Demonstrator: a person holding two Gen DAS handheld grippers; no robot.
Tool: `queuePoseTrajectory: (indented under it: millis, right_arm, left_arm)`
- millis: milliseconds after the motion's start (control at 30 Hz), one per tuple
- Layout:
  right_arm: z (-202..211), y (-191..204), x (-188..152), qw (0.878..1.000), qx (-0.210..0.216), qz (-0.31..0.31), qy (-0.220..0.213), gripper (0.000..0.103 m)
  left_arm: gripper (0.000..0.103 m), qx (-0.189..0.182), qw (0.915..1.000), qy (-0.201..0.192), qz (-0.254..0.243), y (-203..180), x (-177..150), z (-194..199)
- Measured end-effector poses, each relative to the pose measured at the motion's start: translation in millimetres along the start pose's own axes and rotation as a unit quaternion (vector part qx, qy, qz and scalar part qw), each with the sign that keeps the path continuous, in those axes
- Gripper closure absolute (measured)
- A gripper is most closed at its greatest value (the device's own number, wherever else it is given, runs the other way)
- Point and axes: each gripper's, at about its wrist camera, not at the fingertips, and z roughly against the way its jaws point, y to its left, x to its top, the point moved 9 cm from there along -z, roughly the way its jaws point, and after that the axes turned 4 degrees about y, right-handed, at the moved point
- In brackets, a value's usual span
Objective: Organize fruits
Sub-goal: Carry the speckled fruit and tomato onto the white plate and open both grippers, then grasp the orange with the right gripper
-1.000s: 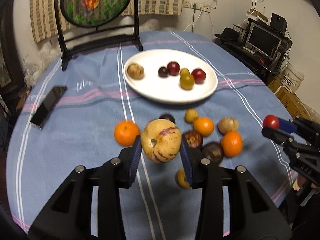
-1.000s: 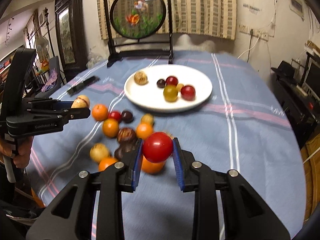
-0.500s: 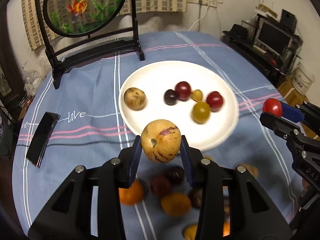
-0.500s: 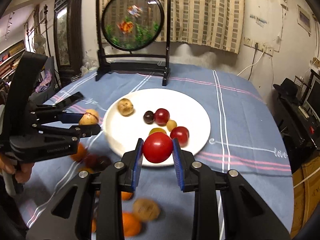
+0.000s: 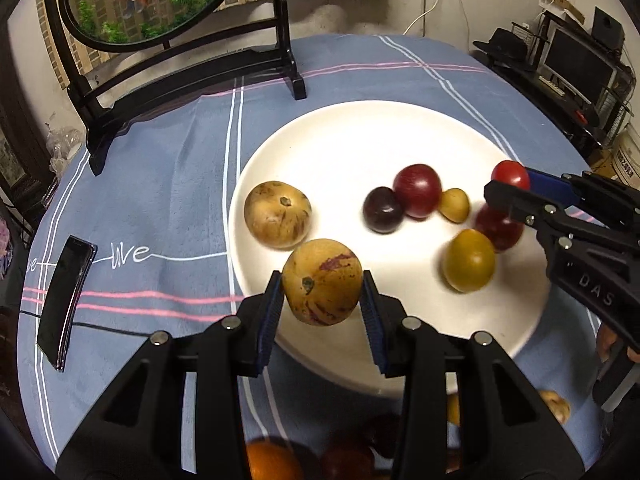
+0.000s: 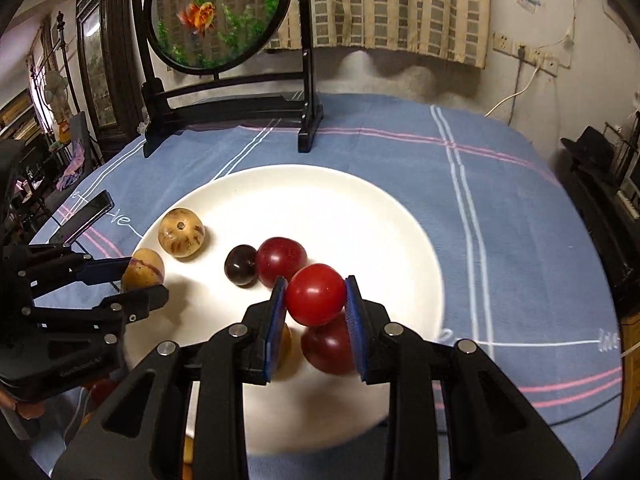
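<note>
My left gripper [image 5: 322,282] is shut on a tan fruit with purple streaks [image 5: 322,282] and holds it over the near left rim of the white plate [image 5: 344,136]. My right gripper [image 6: 315,295] is shut on a red tomato [image 6: 315,295] above the plate [image 6: 360,208], over a dark red fruit [image 6: 326,350]. On the plate lie a brown speckled fruit [image 5: 277,215], a dark purple fruit [image 5: 382,210], a red fruit [image 5: 417,190], a small yellow fruit [image 5: 454,205] and a yellow-green fruit [image 5: 469,261]. The right gripper also shows in the left wrist view [image 5: 510,184].
A black phone [image 5: 66,298] lies on the blue cloth left of the plate. A black stand with a round goldfish panel [image 6: 218,12] is behind the plate. Loose fruits, among them an orange [image 5: 272,462], lie near the front edge under my left gripper.
Both grippers have moved forward from over the loose fruits to over the plate, each still holding its fruit. The plate now fills the middle of both views.
</note>
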Motion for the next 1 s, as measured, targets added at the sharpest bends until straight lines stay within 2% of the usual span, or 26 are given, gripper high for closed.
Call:
queuePoseTrajectory:
  millis: [67,100,167,300,400,567,633,767,1000]
  right_arm:
    - [-5,1,0,1.0,0.0,-0.002,0.006,0.07]
    - [-5,0,0,1.0,0.001,-0.004,0.004,0.068]
    - [0,0,1,1.0,0.001,-0.009,-0.006,0.055]
    - [14,-2,-2,1.0,0.011,-0.024,-0.014,0.055]
    - [25,-2,-10,0.999,0.024,-0.042,-0.013,0.055]
    - [45,5,-28,0.998,0.033,-0.05,-0.011,0.055]
    - [55,8,-37,0.998,0.036,-0.054,-0.013,0.054]
    - [79,14,-57,0.997,0.04,-0.066,-0.023,0.044]
    - [117,23,-94,0.996,0.038,-0.066,-0.036,0.044]
  left_arm:
    - [0.062,0.002,1.0,0.0,0.005,2,2,-3]
    - [0.053,0.003,1.0,-0.005,0.008,3,4,-2]
    - [0.038,0.012,0.9997,-0.02,0.006,3,7,7]
    - [0.033,0.03,0.9976,-0.056,-0.028,-4,4,33]
    - [0.029,0.038,0.9964,-0.066,-0.036,-6,-4,45]
    - [0.021,0.038,0.9965,-0.07,-0.025,-2,-22,64]
    - [0.02,0.032,0.9969,-0.07,-0.017,-1,-29,71]
    - [0.018,0.028,0.9968,-0.074,-0.011,1,-44,85]
    - [0.014,0.027,0.9966,-0.078,0.006,15,-82,106]
